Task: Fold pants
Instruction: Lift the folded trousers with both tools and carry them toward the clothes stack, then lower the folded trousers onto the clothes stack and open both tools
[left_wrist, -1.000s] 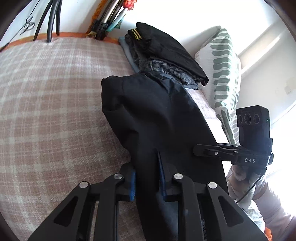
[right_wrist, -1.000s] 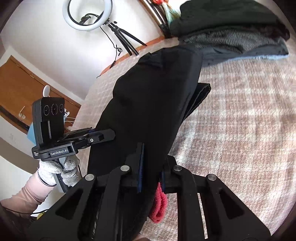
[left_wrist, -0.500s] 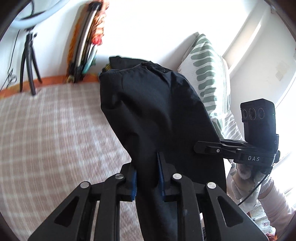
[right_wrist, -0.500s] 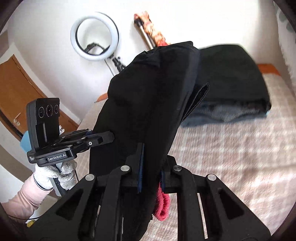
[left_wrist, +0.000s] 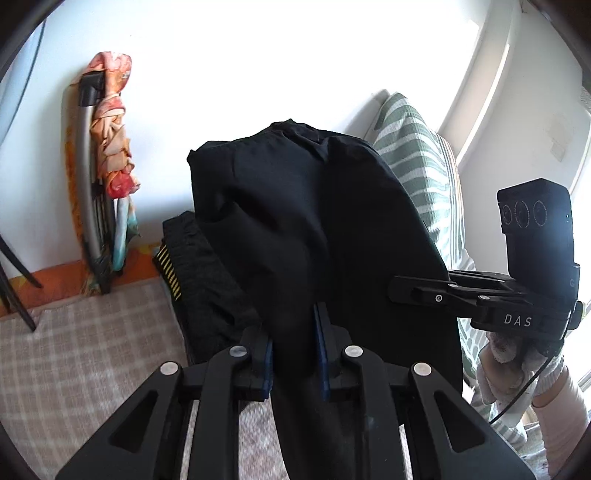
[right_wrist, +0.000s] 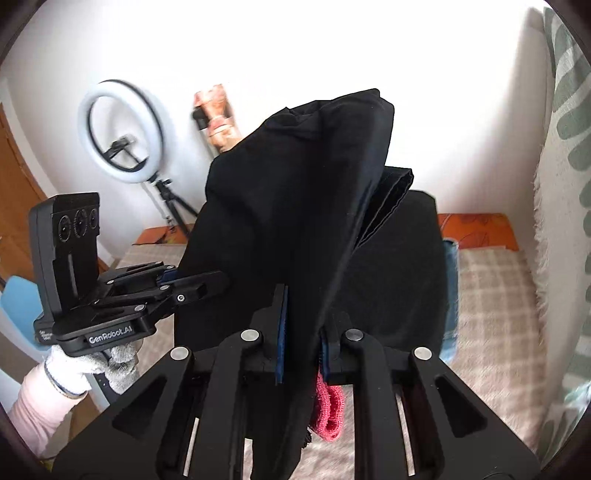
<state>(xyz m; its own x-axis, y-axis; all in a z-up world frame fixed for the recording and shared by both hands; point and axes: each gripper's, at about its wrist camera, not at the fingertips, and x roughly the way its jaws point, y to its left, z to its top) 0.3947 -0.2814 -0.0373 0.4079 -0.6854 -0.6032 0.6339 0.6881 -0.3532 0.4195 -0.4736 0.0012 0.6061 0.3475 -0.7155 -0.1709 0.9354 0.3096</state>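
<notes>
The folded black pants (left_wrist: 303, 221) hang lifted in the air, held by both grippers. My left gripper (left_wrist: 293, 354) is shut on the pants' near edge. My right gripper (right_wrist: 301, 332) is shut on the pants (right_wrist: 295, 206) too, with a bit of pink fabric (right_wrist: 330, 410) showing below its fingers. In the left wrist view the right gripper (left_wrist: 402, 290) grips the pants' right side. In the right wrist view the left gripper (right_wrist: 218, 282) grips their left side.
A stack of folded dark clothes (left_wrist: 199, 273) lies on the plaid bed cover (left_wrist: 74, 354), seen also in the right wrist view (right_wrist: 406, 266). A green-striped pillow (left_wrist: 417, 155) leans at the right. A ring light on a tripod (right_wrist: 122, 136) stands by the wall.
Both grippers have lifted the pants up off the bed and carried them toward the stack of folded clothes. Both stay shut on the fabric.
</notes>
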